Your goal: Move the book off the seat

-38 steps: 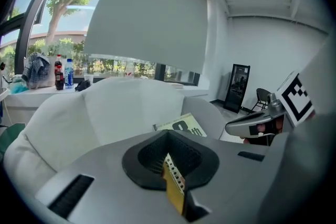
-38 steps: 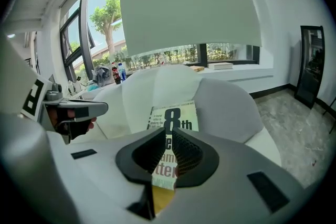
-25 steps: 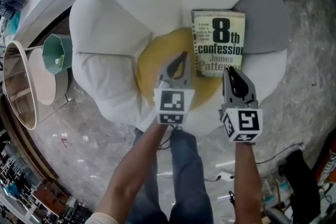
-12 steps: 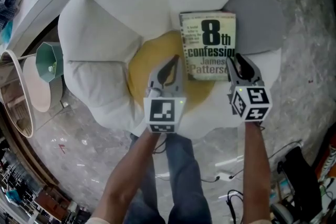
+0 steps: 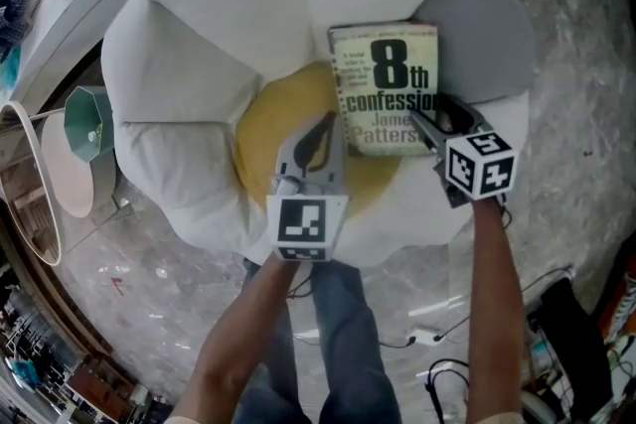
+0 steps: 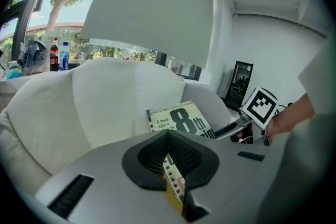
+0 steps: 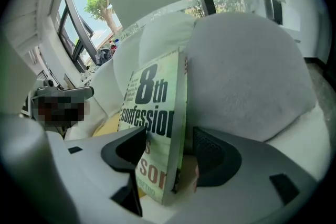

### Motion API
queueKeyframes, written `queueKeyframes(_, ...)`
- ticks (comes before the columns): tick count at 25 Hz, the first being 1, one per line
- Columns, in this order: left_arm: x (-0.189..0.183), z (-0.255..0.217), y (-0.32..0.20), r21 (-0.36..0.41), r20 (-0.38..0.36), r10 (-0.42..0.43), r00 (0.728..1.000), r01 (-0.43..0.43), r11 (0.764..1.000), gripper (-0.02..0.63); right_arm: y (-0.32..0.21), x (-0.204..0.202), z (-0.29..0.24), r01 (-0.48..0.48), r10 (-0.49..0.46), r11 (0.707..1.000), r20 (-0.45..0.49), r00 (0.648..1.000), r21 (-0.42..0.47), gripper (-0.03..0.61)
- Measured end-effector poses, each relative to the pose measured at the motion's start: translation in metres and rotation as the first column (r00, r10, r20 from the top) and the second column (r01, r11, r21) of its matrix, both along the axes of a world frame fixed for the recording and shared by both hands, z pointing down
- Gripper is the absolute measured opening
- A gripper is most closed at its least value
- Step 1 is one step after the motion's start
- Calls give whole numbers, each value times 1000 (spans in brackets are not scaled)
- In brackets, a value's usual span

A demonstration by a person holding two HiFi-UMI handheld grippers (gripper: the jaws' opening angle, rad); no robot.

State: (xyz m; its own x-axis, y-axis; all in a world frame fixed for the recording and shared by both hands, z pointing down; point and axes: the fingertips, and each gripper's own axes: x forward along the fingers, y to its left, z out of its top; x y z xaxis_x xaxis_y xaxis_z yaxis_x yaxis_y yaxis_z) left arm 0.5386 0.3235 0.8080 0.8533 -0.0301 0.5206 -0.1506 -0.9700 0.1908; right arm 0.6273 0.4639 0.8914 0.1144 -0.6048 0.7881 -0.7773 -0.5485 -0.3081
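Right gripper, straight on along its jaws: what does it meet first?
The book. The right gripper has its jaws opening astride the book's near edge, so pushing on likely slides the book deeper between them. The grey cushion lies beyond, depth unclear.

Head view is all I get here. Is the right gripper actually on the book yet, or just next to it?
Observer: The right gripper view shows the near edge of the book standing between the jaws of the right gripper. The jaws are opening and the pads are not pressing on it, so there is no grip.
Operator: And the left one, is it carrying anything?
Observer: The left gripper view shows the left gripper with its jaws together. The book lies ahead of them, clear of the tips.
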Motion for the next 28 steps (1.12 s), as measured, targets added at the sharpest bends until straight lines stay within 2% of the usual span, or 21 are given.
queueKeyframes(1,0,1,1,0,1,2,1000,-2,1000,1,0,-3,5,13,-13,1000,37,999,3,278)
queueKeyframes(7,-2,3,4,-2,2,1,1000,-1,1000,2,-4,-25,25,201,-189,978,190,963,-49,304)
queueKeyframes(14,-5,5,8,-8,-3,-9,1000,9,1000,1,-9,-29,41,241,-221,970,314,923,-24,325)
queueKeyframes(16,-8,3,9,-12,-3,-9,1000,9,1000,1,-11,-31,39,238,-224,971,310,924,-6,325)
queueKeyframes(20,-10,-2,13,-14,-4,-5,1000,5,1000,1,-9,-30,22,213,-213,977,227,950,27,320)
queueKeyframes(24,-7,-14,15,-8,-15,-6,1000,6,1000,2,-9,-32,-6,162,-178,981,169,969,103,258)
queueKeyframes(28,-14,-17,-7,-3,-25,-10,1000,10,1000,2,-34,-50,-22,119,-138,983,135,981,142,218)
